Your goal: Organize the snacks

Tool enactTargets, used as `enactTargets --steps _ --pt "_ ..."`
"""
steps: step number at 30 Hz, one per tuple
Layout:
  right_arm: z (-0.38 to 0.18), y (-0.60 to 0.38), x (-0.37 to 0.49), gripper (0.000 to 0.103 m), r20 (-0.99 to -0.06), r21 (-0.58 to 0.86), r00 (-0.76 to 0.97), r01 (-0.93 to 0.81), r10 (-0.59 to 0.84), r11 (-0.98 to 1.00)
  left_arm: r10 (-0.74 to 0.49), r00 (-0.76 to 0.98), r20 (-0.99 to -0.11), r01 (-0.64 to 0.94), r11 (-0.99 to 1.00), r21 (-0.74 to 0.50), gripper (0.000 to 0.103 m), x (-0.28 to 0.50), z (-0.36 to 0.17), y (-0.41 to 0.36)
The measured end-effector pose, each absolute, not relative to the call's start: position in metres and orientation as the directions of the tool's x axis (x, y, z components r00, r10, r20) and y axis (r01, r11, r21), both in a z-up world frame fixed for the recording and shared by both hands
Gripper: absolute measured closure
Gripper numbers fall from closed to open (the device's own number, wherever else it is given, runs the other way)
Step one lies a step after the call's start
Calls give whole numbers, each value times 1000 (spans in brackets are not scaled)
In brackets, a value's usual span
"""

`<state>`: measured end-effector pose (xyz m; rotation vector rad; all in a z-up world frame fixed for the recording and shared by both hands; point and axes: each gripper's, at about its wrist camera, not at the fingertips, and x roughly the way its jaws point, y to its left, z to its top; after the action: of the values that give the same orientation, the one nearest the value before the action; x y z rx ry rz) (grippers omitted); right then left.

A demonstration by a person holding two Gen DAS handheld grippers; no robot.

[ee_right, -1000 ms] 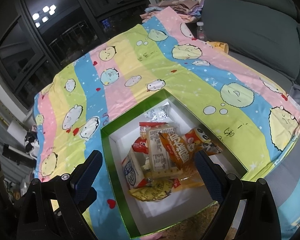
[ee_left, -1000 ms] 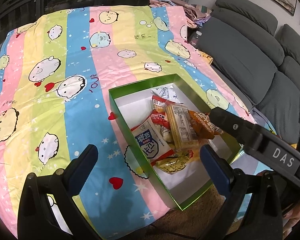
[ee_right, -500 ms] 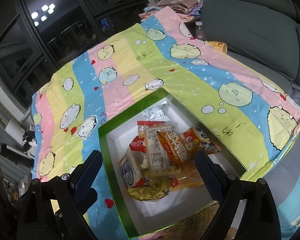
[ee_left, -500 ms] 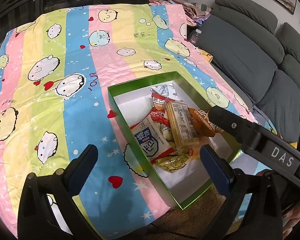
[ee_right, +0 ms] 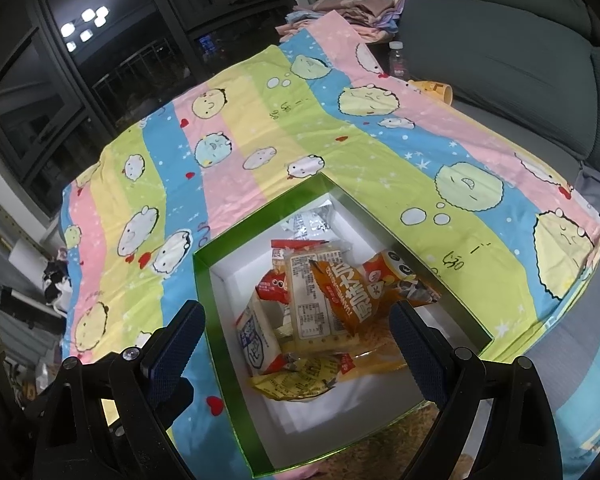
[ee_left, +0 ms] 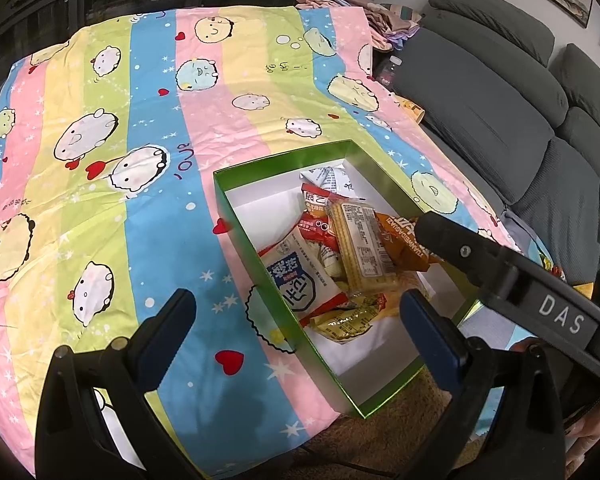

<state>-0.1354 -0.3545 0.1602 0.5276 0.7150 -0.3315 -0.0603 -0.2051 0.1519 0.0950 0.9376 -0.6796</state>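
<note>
A green box (ee_left: 236, 216) with a white inside sits on the striped cartoon cloth, near its front edge. It holds several snack packets: a white and blue packet (ee_left: 300, 280), a pale cracker pack (ee_left: 364, 248), an orange packet (ee_left: 400, 240) and a yellow packet (ee_left: 344, 320). My left gripper (ee_left: 296, 312) is open and empty, above the box's left wall. My right gripper (ee_right: 296, 320) is open and empty over the snacks (ee_right: 320, 312); its finger (ee_left: 480, 256) shows in the left wrist view. The box rim (ee_right: 204, 304) also shows in the right wrist view.
The striped cloth (ee_left: 140, 160) covers a table. A grey sofa (ee_left: 500, 92) stands at the right. Folded clothes (ee_right: 340, 12), a small bottle (ee_right: 398, 58) and a yellow cup (ee_right: 432, 90) lie past the cloth's far right corner. Dark windows are behind.
Both grippers have drawn back and risen slightly from the box; the snacks have not moved. Both stay open.
</note>
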Motion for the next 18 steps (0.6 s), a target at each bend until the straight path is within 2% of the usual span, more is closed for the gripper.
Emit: enactTargets --steps 18 --pt "162 -352 -134 10 -700 331 706 459 -112 824 -491 402 -773 571 794 -208 1 -59 151 -202"
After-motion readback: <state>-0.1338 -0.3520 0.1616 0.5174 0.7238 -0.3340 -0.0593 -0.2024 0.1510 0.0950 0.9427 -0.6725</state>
